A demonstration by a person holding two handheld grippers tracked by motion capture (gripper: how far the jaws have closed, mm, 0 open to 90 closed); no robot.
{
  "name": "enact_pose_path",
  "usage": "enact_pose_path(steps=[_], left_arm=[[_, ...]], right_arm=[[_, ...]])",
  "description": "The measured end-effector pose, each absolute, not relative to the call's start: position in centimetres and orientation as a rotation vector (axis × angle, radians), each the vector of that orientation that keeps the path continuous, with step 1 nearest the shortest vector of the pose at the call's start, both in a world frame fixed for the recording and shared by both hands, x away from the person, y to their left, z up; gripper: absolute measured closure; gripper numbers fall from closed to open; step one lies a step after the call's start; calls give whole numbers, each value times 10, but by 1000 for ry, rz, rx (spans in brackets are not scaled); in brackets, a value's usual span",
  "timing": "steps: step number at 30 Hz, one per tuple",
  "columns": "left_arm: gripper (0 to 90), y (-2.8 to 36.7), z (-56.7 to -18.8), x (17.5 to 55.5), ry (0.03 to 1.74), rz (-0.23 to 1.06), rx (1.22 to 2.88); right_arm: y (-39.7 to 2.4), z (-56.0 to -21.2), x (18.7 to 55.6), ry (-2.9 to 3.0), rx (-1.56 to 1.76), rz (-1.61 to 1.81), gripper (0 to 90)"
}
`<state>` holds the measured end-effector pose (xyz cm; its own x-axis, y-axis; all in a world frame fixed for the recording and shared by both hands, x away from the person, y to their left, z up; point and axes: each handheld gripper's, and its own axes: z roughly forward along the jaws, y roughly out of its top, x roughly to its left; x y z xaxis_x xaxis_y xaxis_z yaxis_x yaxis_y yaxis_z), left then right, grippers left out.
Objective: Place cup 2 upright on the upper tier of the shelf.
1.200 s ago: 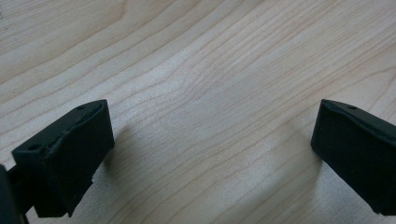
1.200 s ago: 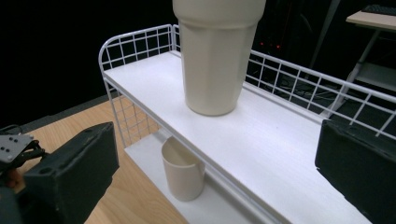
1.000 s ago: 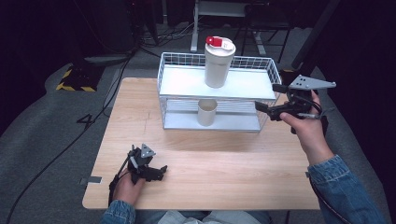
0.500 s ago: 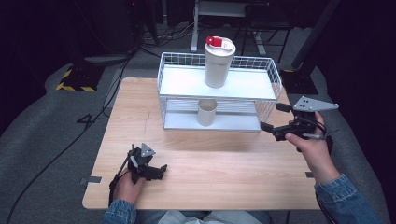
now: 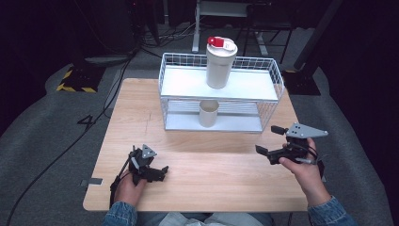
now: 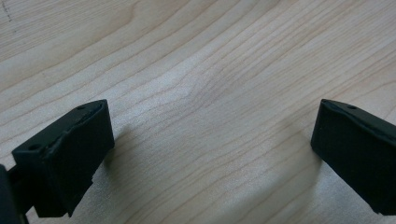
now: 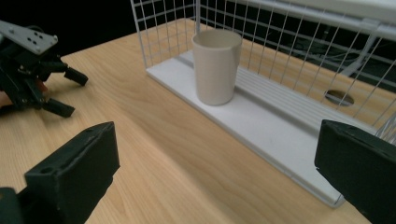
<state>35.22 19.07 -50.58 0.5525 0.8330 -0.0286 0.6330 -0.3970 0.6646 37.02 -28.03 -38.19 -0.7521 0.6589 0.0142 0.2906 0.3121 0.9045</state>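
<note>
A white wire rack point(image 5: 270, 101) with two shelves stands at the back of the wooden table point(image 5: 211, 169). A tall white tumbler with a red lid point(image 5: 220, 63) stands on its top shelf. A beige cup point(image 5: 208, 114) point(image 7: 215, 67) stands upright on the lower shelf. My right gripper point(image 5: 269, 143) point(image 7: 215, 172) is open and empty, low over the table's right front, jaws pointing left towards the rack. My left gripper point(image 5: 160, 173) point(image 6: 210, 149) is open and empty, resting low on the table at the left front. It is the gripper point(image 7: 58, 91) at the left of the right gripper view.
The rack's lower shelf point(image 7: 261, 121) reaches out towards the table's middle. Bare wood lies between the two grippers and in front of the rack. Dark floor with cables point(image 5: 70, 136) surrounds the table; a yellow-black striped block point(image 5: 75, 80) sits at the far left.
My right gripper has drawn back from beside the rack, moving down and towards the table's front right. The left gripper has stayed put.
</note>
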Motion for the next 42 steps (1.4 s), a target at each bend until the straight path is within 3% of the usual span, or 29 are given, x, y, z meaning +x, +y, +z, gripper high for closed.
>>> enact_pose_path(steps=[24, 42], left_arm=[[0, 190, -506, 352, 1178, 411, 2158], [0, 190, -506, 352, 1178, 415, 2157]], right_arm=[[-287, -473, 356, 2381, 994, 1240, 11], [-294, -502, 348, 2422, 1007, 1095, 33]])
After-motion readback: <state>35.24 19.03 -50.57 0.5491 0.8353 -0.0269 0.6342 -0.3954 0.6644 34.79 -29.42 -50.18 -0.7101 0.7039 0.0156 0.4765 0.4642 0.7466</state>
